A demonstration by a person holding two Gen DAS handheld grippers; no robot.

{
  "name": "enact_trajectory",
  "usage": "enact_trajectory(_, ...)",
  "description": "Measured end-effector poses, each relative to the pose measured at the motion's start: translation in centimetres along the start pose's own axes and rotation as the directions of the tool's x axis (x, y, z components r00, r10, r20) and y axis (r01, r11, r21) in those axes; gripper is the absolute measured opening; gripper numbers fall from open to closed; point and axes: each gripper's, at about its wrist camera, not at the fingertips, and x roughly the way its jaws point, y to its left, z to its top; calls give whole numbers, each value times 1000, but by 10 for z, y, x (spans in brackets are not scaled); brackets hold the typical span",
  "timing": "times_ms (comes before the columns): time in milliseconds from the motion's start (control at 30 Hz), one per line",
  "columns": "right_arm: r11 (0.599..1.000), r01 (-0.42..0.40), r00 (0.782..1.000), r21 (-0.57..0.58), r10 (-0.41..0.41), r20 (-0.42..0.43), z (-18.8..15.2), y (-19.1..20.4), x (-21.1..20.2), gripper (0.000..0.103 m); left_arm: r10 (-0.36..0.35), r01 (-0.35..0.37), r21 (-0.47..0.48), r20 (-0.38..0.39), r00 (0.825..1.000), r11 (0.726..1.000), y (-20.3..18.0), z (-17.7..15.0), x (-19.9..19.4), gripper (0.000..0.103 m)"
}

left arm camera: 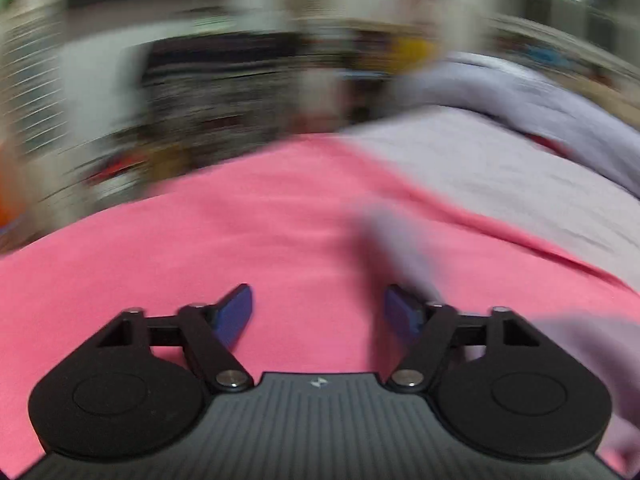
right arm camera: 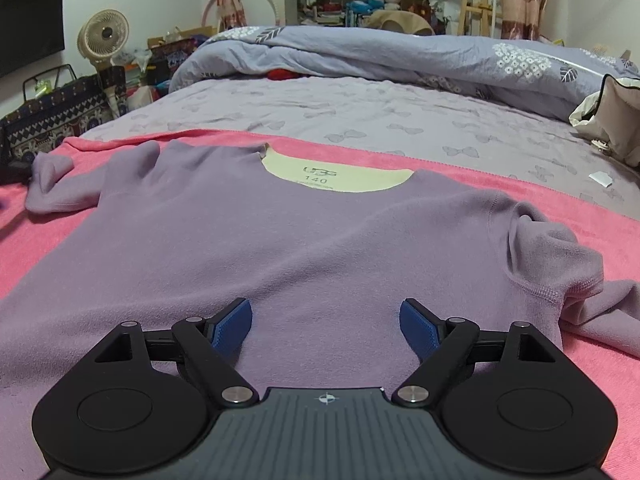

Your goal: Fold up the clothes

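We've got the purple top lying flat, front up, on the pink towel across the bed, neckline away from us with the size label showing. Our right gripper hovers low over the lower body of the top, jaws wide apart, nothing between them. Our left gripper is just as wide and empty, out over bare pink towel; that view is smeared with blur, so we can't place it exactly against the garment. Both sleeves are bunched: the left sleeve crumpled off to the far left, the right sleeve rumpled beside the shoulder seam. For a clean fold we'd likely pinch each sleeve near its cuff, draw it straight, then lay it inward across the chest, gripping only one layer and keeping the body from dragging on the towel.
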Motion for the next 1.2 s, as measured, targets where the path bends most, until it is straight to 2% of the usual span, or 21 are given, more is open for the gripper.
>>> enact_trajectory(33, 1000, 0, 1000, 0, 0, 0, 0, 0, 0, 82, -118, 116, 100, 14, 993, 988, -17, -2, -6, 66)
enact_trajectory(67, 1000, 0, 1000, 0, 0, -1, 0, 0, 0, 82, -234, 226, 202, 16, 972, 953, -34, -5, -12, 67)
enact_trajectory(100, 1000, 0, 1000, 1, 0, -1, 0, 0, 0, 82, -328, 307, 321, 13, 945, 896, -49, -13, -24, 68)
enact_trajectory(133, 1000, -1, 1000, 2, 1, -1, 0, 0, 0, 82, -414, 372, 433, 1, 910, 821, -64, -21, -35, 72)
enact_trajectory(167, 1000, -2, 1000, 4, 2, -1, 0, 0, 0, 83, -442, 371, 519, 16, 897, 770, -75, -32, -47, 72)
enact_trajectory(200, 1000, -3, 1000, 5, 3, -1, 0, -1, 0, 83, -430, 324, 587, 46, 902, 742, -83, -43, -56, 72)
enact_trajectory(233, 1000, -4, 1000, 7, 4, -1, 0, -1, 0, 83, -402, 274, 609, 81, 912, 744, -86, -50, -61, 72)
enact_trajectory(300, 1000, -5, 1000, 8, 5, -1, 0, -1, -1, 83, -323, 188, 553, 156, 934, 812, -77, -48, -57, 72)
enact_trajectory(367, 1000, -6, 1000, 9, 6, 0, -1, -2, -1, 83, -196, 98, 412, 202, 960, 906, -60, -35, -45, 71)
enact_trajectory(400, 1000, -6, 1000, 10, 6, 0, -1, -2, -1, 83, -135, 55, 342, 214, 967, 938, -53, -28, -39, 72)
enact_trajectory(467, 1000, -6, 1000, 12, 6, -1, -1, -1, -1, 83, -137, 67, 348, 182, 974, 935, -53, -22, -28, 72)
enact_trajectory(533, 1000, -7, 1000, 13, 7, -1, -1, -1, -1, 83, -202, 106, 475, 157, 967, 874, -69, -26, -26, 72)
enact_trajectory(567, 1000, -6, 1000, 13, 6, -1, -1, -1, -1, 83, -230, 116, 540, 150, 962, 833, -80, -30, -26, 72)
enact_trajectory(667, 1000, -6, 1000, 14, 6, -1, 0, -1, -1, 83, -231, 112, 659, 96, 968, 744, -112, -41, -19, 75)
enact_trajectory(733, 1000, -6, 1000, 14, 6, -1, 0, -1, 0, 83, -192, 106, 673, 54, 980, 732, -128, -41, -4, 73)
enact_trajectory(767, 1000, -6, 1000, 15, 6, -1, -1, -1, 0, 83, -192, 113, 660, 49, 980, 743, -127, -40, -3, 72)
enact_trajectory(800, 1000, -7, 1000, 16, 7, 0, -1, -1, 0, 83, -193, 119, 647, 44, 980, 753, -126, -38, -2, 65)
enact_trajectory(867, 1000, -9, 1000, 19, 9, 0, -1, -1, 0, 84, -176, 116, 613, 39, 984, 782, -120, -35, 1, 38)
enact_trajectory(900, 1000, -9, 1000, 21, 9, 0, 0, -1, 0, 84, -150, 103, 583, 33, 988, 806, -115, -31, 4, 2)
enact_trajectory(1033, 1000, -11, 1000, 20, 11, 1, -1, -4, -2, 84, -96, 75, 418, 29, 995, 906, -83, -7, 12, 1)
enact_trajectory(1200, 1000, -10, 1000, 18, 10, 1, -1, -4, -3, 84, -33, -7, 308, 124, 992, 951, -41, 29, 3, 1)
